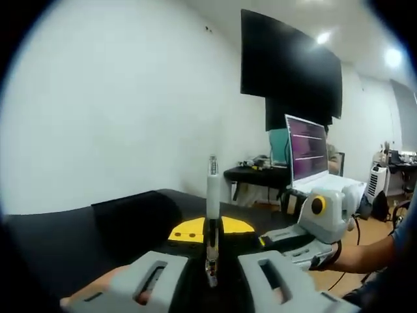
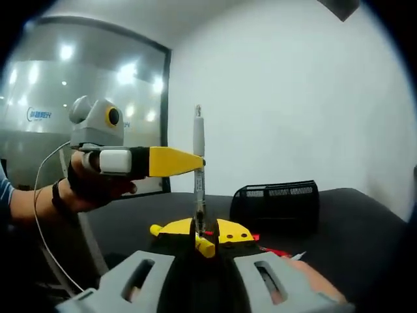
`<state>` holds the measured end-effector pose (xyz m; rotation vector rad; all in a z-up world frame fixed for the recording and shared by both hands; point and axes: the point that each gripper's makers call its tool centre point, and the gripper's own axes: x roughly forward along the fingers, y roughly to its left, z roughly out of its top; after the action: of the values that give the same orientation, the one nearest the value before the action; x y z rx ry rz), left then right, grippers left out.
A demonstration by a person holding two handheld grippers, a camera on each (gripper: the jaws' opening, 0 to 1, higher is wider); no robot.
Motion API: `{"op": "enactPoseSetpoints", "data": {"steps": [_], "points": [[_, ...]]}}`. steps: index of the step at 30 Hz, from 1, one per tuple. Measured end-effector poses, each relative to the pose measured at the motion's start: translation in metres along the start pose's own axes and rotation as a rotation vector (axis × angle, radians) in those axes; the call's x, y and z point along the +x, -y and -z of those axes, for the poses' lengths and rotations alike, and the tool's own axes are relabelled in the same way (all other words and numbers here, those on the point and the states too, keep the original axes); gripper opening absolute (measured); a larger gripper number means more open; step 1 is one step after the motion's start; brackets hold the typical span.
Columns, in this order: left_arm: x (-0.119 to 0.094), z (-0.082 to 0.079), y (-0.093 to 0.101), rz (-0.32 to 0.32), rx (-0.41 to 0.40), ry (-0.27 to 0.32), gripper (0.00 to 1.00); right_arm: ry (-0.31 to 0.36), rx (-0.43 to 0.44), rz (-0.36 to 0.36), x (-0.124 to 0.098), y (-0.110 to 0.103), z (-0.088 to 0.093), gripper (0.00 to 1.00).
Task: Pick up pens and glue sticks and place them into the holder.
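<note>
Across the lower half of both views runs a black table [image 1: 58,241], backed by a white wall [image 1: 111,111]. Upper right of the left gripper view: a dark wall-mounted screen [image 1: 290,62], with an open laptop [image 1: 309,153] on a desk below it. Right of centre in the right gripper view, a black mesh holder [image 2: 275,201] stands on the table, apart from both grippers. A yellow object [image 2: 218,229] lies low at centre, just beyond the jaws.

Left gripper [image 2: 195,163], seen at left of centre in the right gripper view: held by a gloved hand [image 2: 88,186], its yellow jaws closed onto the upper shaft of a pen [image 2: 199,169]. The pen stands upright at frame centre, white cap uppermost.

Right gripper [image 2: 199,244], bottom centre of its own view: jaws nearly together, gripping the lower end of the same pen. The pen is thus held at two heights, above the table and left of the holder.
</note>
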<state>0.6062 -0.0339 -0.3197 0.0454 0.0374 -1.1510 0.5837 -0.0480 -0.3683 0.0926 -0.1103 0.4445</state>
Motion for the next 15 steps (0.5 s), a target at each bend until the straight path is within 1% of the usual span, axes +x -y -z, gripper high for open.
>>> {"op": "enactPoseSetpoints", "data": {"steps": [4,7,12,14,15], "points": [[-0.001,-0.001,-0.003,-0.006,-0.007,0.009,0.06,-0.004,-0.014,0.011,-0.009,0.005,-0.013,0.09],[-0.002,0.001,-0.002,-0.008,0.002,0.002,0.06,-0.025,-0.009,0.024,-0.013,0.013,-0.021,0.09],[-0.003,0.004,0.004,0.002,0.015,-0.007,0.06,-0.033,0.003,0.050,-0.024,0.022,-0.038,0.11],[-0.005,0.008,0.006,-0.001,0.043,-0.023,0.06,-0.028,-0.001,0.057,-0.028,0.023,-0.045,0.12],[-0.006,0.009,0.007,-0.002,0.045,-0.025,0.06,-0.033,0.000,0.059,-0.031,0.023,-0.047,0.12]]}}
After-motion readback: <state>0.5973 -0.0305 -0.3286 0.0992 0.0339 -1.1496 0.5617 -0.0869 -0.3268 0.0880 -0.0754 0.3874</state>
